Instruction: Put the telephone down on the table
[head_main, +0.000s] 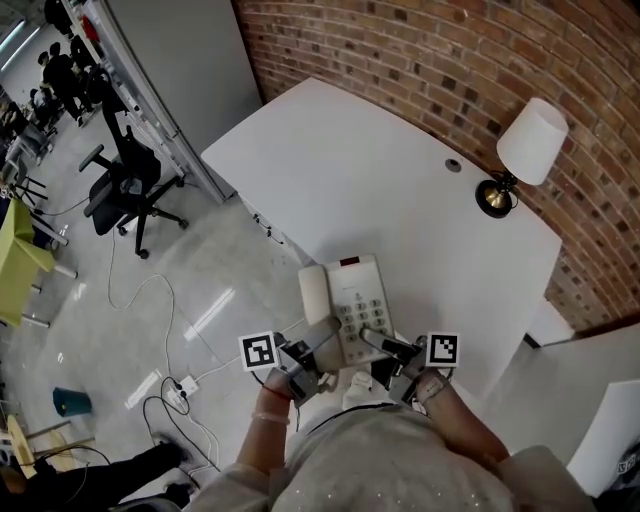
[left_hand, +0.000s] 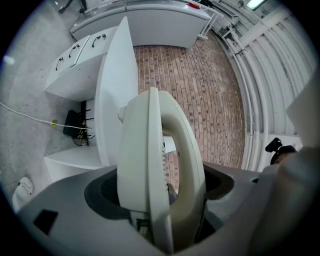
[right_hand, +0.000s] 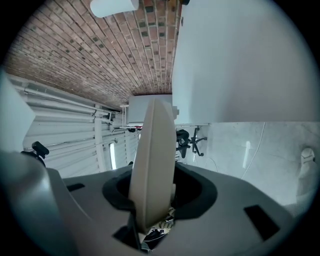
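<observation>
A cream telephone (head_main: 348, 305) with its handset on the left and a keypad lies face up at the near edge of the white table (head_main: 370, 170). Both grippers hold it from the near side. My left gripper (head_main: 318, 348) is shut on the handset side, and the left gripper view shows the handset (left_hand: 177, 165) and the base (left_hand: 136, 165) edge on between the jaws. My right gripper (head_main: 378, 346) is shut on the right part of the base, whose thin edge (right_hand: 152, 165) stands between the jaws. I cannot tell whether the telephone rests on the table top.
A lamp (head_main: 522, 150) with a white shade stands at the table's far right by the brick wall (head_main: 480, 60). A cable hole (head_main: 453, 165) is near it. On the floor to the left are an office chair (head_main: 125, 185) and cables (head_main: 180, 385). A low white unit (head_main: 570, 400) stands at the right.
</observation>
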